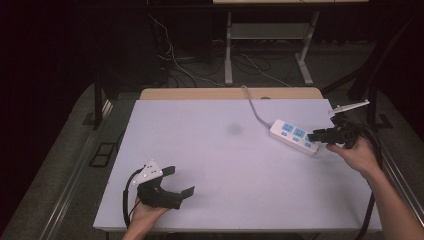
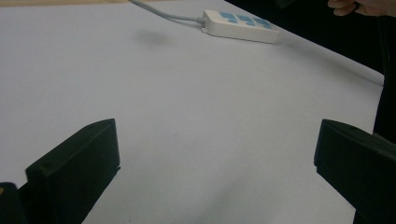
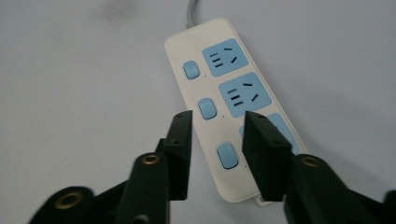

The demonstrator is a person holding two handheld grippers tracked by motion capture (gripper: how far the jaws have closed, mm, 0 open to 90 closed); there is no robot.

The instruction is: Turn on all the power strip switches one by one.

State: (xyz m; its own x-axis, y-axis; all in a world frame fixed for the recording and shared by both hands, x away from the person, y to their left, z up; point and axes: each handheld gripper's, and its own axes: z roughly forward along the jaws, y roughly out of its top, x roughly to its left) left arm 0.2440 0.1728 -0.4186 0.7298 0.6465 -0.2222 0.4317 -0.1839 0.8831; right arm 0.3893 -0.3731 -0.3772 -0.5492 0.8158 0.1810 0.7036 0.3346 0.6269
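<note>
Right tool hovers right over the power strip's near end, jaws narrowed, gripping nothing.

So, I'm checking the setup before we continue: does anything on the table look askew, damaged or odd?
Nothing is damaged. The power strip lies at an angle close to the table's right edge, cord intact. A faint dark smudge marks the white surface near its middle.

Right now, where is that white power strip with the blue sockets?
In the high view the power strip lies near the white table's far right edge, just left of the right gripper, whose jaws hover over its near end.
</note>
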